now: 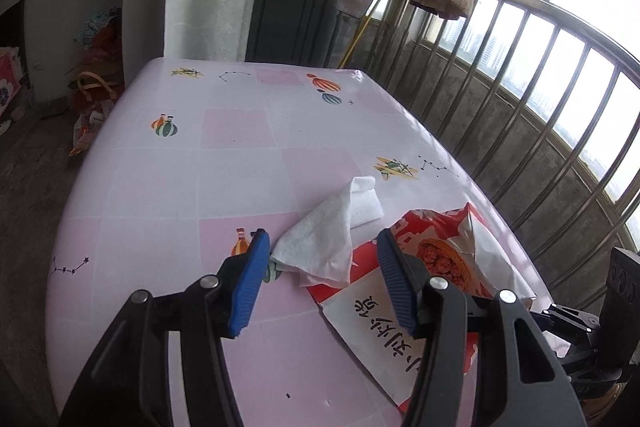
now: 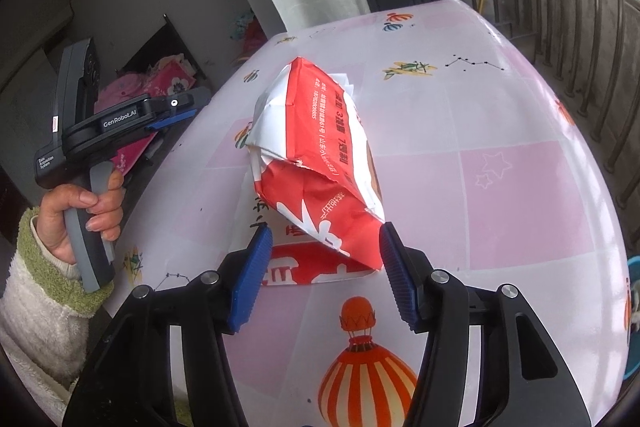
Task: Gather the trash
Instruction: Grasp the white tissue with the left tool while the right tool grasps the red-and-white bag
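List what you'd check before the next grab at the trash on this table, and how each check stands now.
1. Left hand-held gripper open: ok.
2. Right hand-held gripper open: ok.
3. White tissue between the left fingers: ok.
4. Red paper bag in front of the right one: ok.
5. Tissue free of the bag: not ok, it overlaps it.
6. Trash bin in sight: cannot tell.

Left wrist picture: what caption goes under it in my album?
Open left gripper hovering over a crumpled white tissue beside a red snack bag on a pink table.
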Available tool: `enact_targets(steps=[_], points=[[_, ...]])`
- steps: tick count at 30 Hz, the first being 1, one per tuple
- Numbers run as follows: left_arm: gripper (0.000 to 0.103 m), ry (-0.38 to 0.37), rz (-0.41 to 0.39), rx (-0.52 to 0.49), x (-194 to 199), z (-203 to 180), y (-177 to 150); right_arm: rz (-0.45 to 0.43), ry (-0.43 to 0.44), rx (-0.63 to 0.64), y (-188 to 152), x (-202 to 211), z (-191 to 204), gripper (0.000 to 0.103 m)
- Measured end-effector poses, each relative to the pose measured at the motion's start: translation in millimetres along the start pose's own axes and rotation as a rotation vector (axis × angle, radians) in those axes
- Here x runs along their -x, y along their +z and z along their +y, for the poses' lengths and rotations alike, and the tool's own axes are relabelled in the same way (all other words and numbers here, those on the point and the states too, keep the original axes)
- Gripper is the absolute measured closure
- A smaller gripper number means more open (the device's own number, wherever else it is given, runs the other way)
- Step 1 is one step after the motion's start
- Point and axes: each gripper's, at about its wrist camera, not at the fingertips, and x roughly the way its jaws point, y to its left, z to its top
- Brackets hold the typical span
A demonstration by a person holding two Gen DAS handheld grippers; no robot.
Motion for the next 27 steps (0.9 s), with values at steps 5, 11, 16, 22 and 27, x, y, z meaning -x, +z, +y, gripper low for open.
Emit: enact_targets(steps=[5, 11, 16, 22, 27], points=[[0.049, -0.007, 0.058, -0.083, -35.8, -9.7, 12.2, 0.0, -0.005, -0.009, 1.1, -8.6, -3.0, 0.057], [0.049, -0.024, 0.13, -0.123, -74.5, -15.8, 24.4, -0.006, -0.02, -0.021, 4.5, -12.7, -8.4, 0.062], [0.056, -0.006, 0.183, -0.139, -96.0, -19.8, 24.6, -0.009, -0.034, -0.04, 5.8, -14.6, -13.9, 0.065], [0.077, 0.018, 0.233, -0.082, -109.8, -8.0, 24.0, -0.024, -0.06, -0.03, 7.7, -16.1, -12.0, 0.065], [0.091, 0.018, 0.236, -0.057, -108.9, -3.4, 24.3, -0.038, -0.091, -0.028, 10.3, -20.3, -12.1, 0.063]])
